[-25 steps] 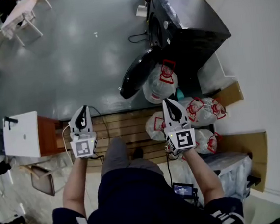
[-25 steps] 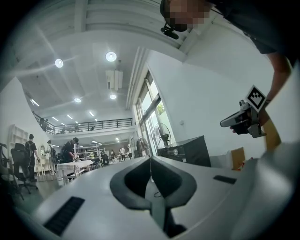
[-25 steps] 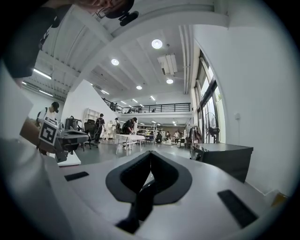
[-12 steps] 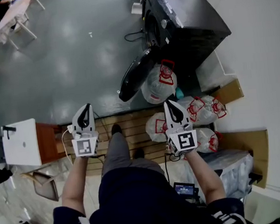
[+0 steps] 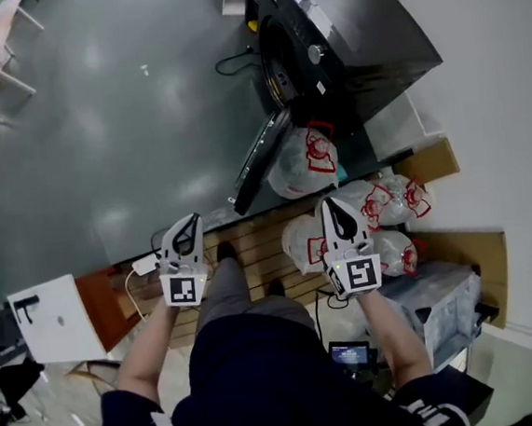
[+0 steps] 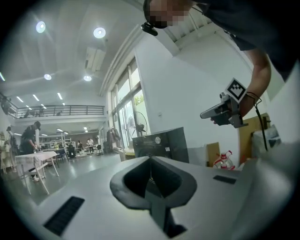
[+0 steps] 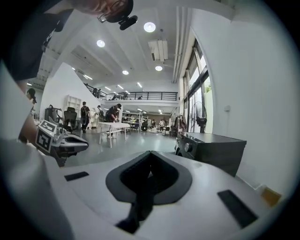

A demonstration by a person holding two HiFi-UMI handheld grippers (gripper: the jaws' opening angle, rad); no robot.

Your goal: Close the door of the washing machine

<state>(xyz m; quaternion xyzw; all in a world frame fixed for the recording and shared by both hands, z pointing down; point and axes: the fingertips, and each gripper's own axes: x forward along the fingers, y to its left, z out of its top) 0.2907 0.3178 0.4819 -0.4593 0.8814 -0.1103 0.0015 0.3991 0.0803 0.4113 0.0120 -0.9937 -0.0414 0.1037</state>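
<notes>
Two grippers are held side by side ahead of the person, both pointing toward the washing machine (image 5: 353, 44) and well apart from it. The left gripper (image 5: 190, 222) has its jaws pressed together with nothing between them, and its own view shows the dark pads meeting at the tip (image 6: 150, 160). The right gripper (image 5: 332, 205) is likewise pressed together and empty, its tips closed in its own view (image 7: 150, 154). The washing machine, a dark front-loader, stands well ahead of the right gripper and slightly to that gripper's left, with its round drum opening (image 5: 275, 66) uncovered. The door (image 5: 259, 163) hangs wide open, swung out toward the person; it lies ahead of both grippers, between their lines, and neither gripper touches it. Just beside the door, straight ahead of the right gripper, sits a clear bag with red print (image 5: 306, 161), and more such bags (image 5: 388, 201) lie close to that gripper's right and below it. Under both grippers is a wooden slatted pallet (image 5: 250, 242) on the grey floor (image 5: 117, 119). A white cabinet (image 5: 56, 319) stands off to the left gripper's left.
</notes>
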